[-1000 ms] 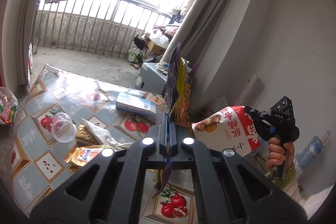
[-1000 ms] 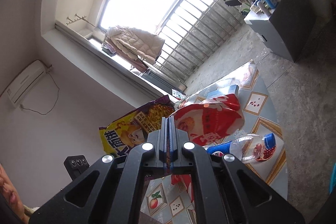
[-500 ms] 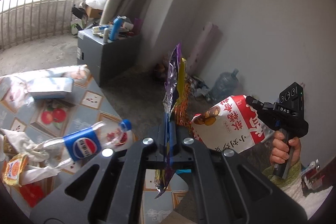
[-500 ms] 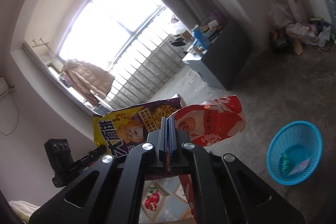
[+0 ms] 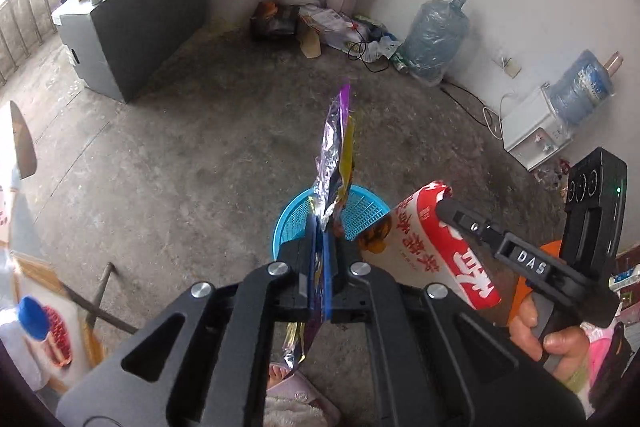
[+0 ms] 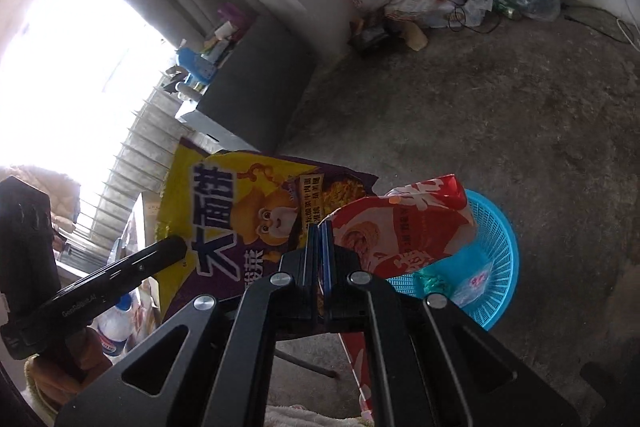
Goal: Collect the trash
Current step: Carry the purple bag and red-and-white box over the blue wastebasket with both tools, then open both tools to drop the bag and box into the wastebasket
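Nearest to me, the left tool [image 5: 322,239] is clamped on the purple-and-yellow snack bag [image 5: 335,163], which stands edge-on to its camera, long axis running up and away from the fingers. From the right wrist view the same bag [image 6: 240,211] shows its broad printed face. The right tool [image 6: 320,247] is pinched shut on the red-and-white snack bag [image 6: 404,227], which juts forward and to the right of its fingers — in the left view that red bag [image 5: 432,251] sits just right of the purple one, near but apart as far as I can tell.

What the drop turns on is the blue basket [image 5: 360,215]: it stands on the concrete floor [image 5: 192,147] below and slightly ahead of both tools. In the left view its rim shows either side of the hanging purple bag, so I judge that bag is roughly over the opening. In the right view the basket [image 6: 496,255] lies ahead and to the right, with the red bag's far end overlapping its near rim; some scraps already lie inside.

The right hand looks marginally better lined up — both are close. The floor around the basket is open on all sides, with a table leg [image 5: 100,291] low on the left. Farther off, a grey cabinet [image 5: 132,27] and water jugs [image 5: 436,35] line the wall, well apart from the drop.
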### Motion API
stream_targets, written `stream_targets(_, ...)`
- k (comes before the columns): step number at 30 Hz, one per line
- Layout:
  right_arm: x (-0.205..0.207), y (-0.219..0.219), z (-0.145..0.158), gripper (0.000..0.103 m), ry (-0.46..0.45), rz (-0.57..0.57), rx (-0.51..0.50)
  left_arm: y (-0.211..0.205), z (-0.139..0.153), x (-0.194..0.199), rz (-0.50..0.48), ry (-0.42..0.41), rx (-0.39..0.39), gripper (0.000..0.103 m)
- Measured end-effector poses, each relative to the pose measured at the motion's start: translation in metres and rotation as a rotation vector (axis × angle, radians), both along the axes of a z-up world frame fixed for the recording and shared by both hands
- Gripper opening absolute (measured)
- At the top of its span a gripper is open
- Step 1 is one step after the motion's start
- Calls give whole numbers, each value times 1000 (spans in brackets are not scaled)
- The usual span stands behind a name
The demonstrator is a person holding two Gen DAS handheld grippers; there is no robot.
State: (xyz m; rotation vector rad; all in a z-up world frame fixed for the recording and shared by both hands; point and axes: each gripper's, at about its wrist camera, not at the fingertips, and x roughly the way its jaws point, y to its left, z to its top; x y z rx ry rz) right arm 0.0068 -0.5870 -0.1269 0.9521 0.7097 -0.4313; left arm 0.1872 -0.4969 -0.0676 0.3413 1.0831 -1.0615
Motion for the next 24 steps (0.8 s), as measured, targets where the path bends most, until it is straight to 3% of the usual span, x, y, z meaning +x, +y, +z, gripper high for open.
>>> stream_targets(1, 7, -4, -14, 4, 16, 1, 24, -12, -12, 0, -11, 1, 13, 32)
stream_targets(3, 20, -14, -49, 4, 106, -17, 65, -35, -37, 3, -6, -33, 64, 55)
stream_targets(5, 20, -20, -74, 4, 159, -36, 112, -45, -50, 3, 15, -55, 94, 55)
stream_targets(8, 8, -24, -80, 6, 106, -82, 149, -42, -44, -1, 37, -7, 59, 55)
stream_targets(11, -1, -23, -72, 21, 76, -93, 117, -20, -25, 7, 38, -35, 6, 57)
stream_targets(19, -25, 4, -25, 23, 26, -76, 39, 27, 18, -4, 37, -97, -86, 59)
stream_targets(24, -32, 47, 24, 40, 23, -36, -79, 68, 63, -20, 43, -148, -127, 59)
